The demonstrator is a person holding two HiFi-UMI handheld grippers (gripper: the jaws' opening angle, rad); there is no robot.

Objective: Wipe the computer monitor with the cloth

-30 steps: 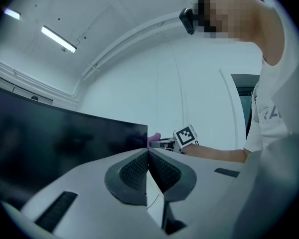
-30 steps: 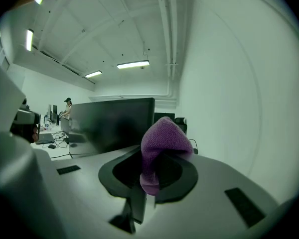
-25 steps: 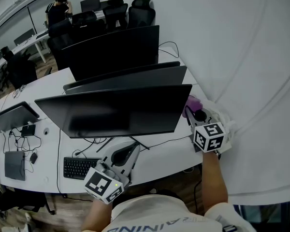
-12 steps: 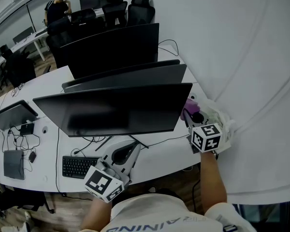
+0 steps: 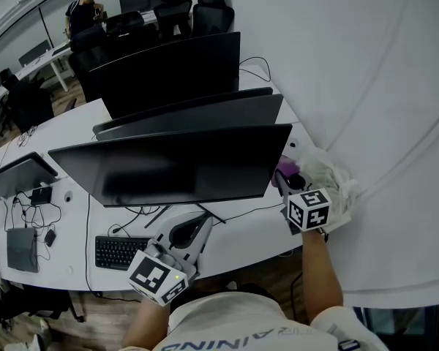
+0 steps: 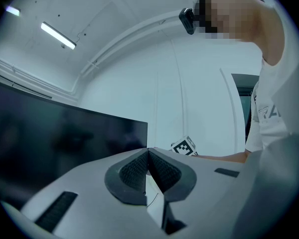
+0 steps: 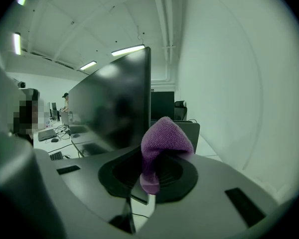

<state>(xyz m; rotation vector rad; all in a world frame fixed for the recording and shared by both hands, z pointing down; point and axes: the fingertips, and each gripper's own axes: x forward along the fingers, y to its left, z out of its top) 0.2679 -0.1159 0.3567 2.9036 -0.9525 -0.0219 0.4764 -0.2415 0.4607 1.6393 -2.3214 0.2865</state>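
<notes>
Clamping cloth (image 7: 163, 138) beside monitor (image 7: 114, 108), right tongs (image 7: 150, 176), clearest in right gripper view

Purple cloth (image 7: 162, 138) shows a nubby knitted weave, matt and soft-looking. The monitor (image 7: 117, 108) has a dark, smooth screen whose faint sheen mirrors ceiling lights. The right gripper (image 7: 157, 156) and left gripper (image 6: 148, 152) have smooth, matt grey plastic shells; the left fingers (image 6: 132, 172) carry dark, finely ribbed pads. The table (image 5: 256, 232) is smooth white, the keyboard (image 5: 117, 253) black plastic.
</notes>
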